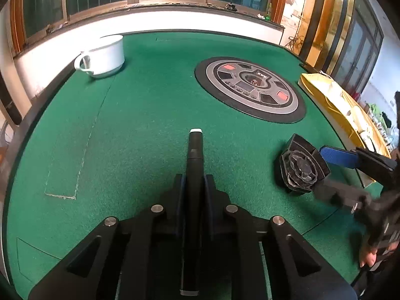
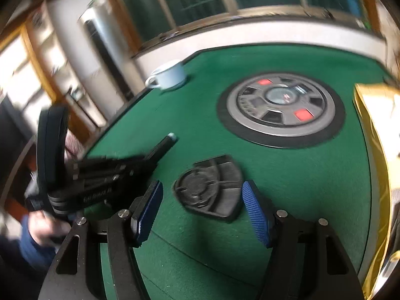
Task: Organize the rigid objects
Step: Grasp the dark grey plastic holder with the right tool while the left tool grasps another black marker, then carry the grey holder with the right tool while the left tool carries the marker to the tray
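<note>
In the left wrist view my left gripper (image 1: 194,183) is shut on a slim black stick (image 1: 195,150) with a white tip that points away over the green felt. To its right a black fan-shaped piece (image 1: 302,166) with a round ribbed insert lies flat on the table. My right gripper (image 1: 321,171) reaches it from the right, one finger on each side of its near edge. In the right wrist view the right gripper (image 2: 203,210) stands open and its blue pads (image 2: 150,208) do not touch the black piece (image 2: 210,190). The left gripper (image 2: 147,161) with the stick (image 2: 163,145) is at the left.
A white cup (image 1: 102,57) stands at the table's far left corner. A round grey control panel (image 1: 250,90) is set into the green table (image 1: 137,125). A yellow tray (image 1: 332,105) runs along the right edge. A hand (image 2: 45,227) grips the left tool.
</note>
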Available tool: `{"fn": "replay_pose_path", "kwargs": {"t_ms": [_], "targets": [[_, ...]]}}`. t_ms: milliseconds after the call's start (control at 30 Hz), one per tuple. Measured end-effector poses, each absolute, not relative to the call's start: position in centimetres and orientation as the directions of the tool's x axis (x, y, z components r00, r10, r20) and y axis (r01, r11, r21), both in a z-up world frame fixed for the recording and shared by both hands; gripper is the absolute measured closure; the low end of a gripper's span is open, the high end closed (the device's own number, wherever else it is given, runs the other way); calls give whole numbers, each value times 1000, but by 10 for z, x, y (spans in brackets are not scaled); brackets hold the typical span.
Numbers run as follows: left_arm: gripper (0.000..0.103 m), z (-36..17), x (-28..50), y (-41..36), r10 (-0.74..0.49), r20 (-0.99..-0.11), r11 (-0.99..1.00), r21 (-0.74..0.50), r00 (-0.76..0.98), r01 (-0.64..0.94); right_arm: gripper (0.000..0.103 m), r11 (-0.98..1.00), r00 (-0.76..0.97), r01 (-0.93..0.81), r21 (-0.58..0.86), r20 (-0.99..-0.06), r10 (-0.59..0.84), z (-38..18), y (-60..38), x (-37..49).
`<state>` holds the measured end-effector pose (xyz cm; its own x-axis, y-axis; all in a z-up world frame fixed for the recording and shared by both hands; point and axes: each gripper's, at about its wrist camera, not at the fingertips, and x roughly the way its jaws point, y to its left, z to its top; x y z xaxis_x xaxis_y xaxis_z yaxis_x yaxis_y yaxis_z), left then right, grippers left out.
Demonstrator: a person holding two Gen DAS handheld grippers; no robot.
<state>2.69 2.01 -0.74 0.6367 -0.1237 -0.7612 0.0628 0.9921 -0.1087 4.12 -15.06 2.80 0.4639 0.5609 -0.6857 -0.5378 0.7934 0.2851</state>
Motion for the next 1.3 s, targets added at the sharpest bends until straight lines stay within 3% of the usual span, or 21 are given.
{"fn": "replay_pose_path", "kwargs": {"t_ms": [100,200,433,733,1300], "targets": [[89,-8,26,22,-130,-759,991,-117,638,63,35,821,512,-553,140,-721,468,24,-133,34],[89,-6,27,20,-117,-761,993,-100,638,64,35,831,509,-549,93,-751,420,17,-127,39],[91,-5,28,18,-106,-761,994,-82,640,66,38,843,491,-522,131,-762,422,13,-121,53],[91,1,25,18,-160,-729,987,-137,665,88,38,862,596,-479,164,-660,457,31,-143,43],[91,25,9,-5,1,-601,997,62,799,45,38,880,675,-455,138,-592,442,45,-154,33]]}}
